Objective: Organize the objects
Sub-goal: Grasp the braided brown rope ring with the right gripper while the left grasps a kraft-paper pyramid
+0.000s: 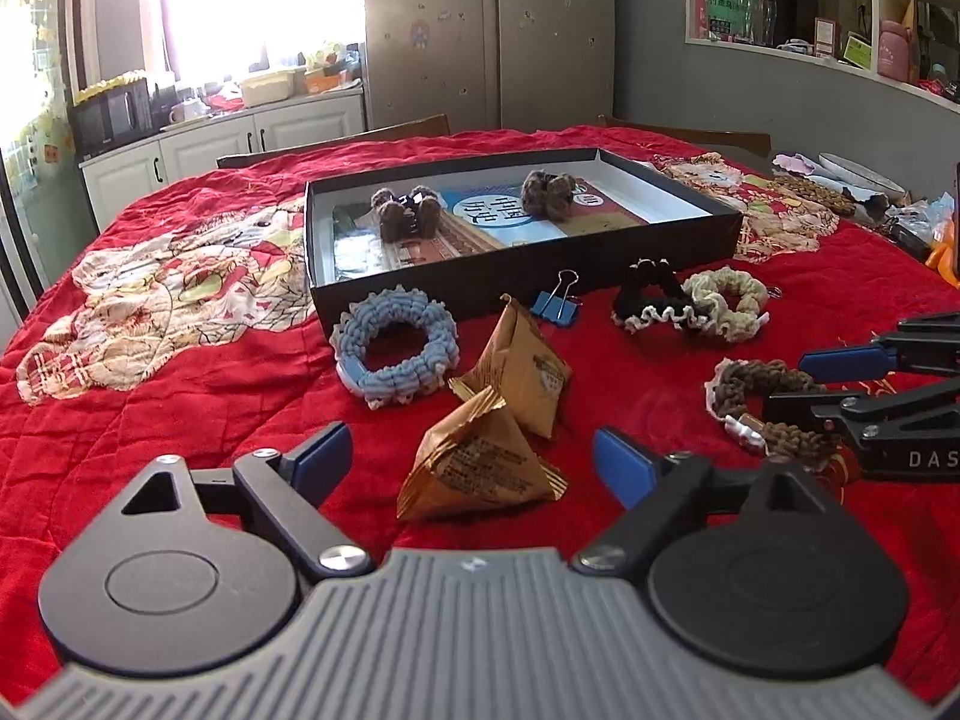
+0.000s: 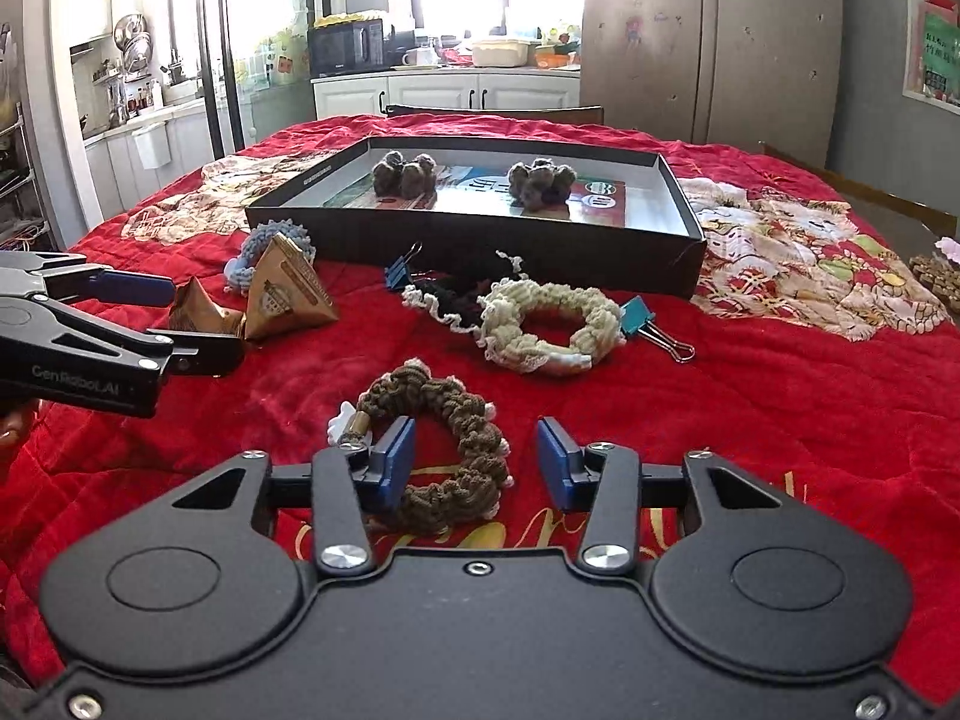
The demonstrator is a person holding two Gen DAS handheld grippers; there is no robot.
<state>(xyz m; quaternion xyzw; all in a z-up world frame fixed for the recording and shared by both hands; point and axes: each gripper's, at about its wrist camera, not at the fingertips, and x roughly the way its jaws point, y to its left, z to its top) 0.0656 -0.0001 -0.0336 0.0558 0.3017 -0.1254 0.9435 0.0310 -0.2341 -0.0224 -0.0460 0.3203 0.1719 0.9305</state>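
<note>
Two dark brown fuzzy hair claws (image 1: 408,213) (image 1: 547,192) are already placed in the shallow black box (image 1: 522,276), on top of a book (image 1: 480,222) lying flat inside. The rest is still left out on the red quilted cloth (image 1: 180,408).

Left to sort, as far as can be seen:
- blue crochet scrunchie (image 1: 396,351), just in front of the box
- two tan triangular snack packets (image 1: 480,462) (image 1: 525,363), touching each other
- black scrunchie with white trim (image 2: 456,300) and cream scrunchie (image 2: 549,330), overlapped
- blue binder clip (image 1: 558,300) by the box wall, teal binder clip (image 2: 651,324) beside the cream scrunchie
- brown scrunchie (image 2: 444,456), nearest the right tool

Left gripper (image 1: 474,462): jaws spread wide, the nearer packet is framed between them, the pads are not pressed on it. Nothing is held.

Right gripper (image 2: 474,468): jaws partly closed around the right side of the brown scrunchie, the left pad sitting in the ring's hole and the right pad clear outside it; no squeeze is seen, so it is judged not yet gripped.

Progress is judged early: two items boxed, eight still loose, two pickups apparently being set up.
</note>
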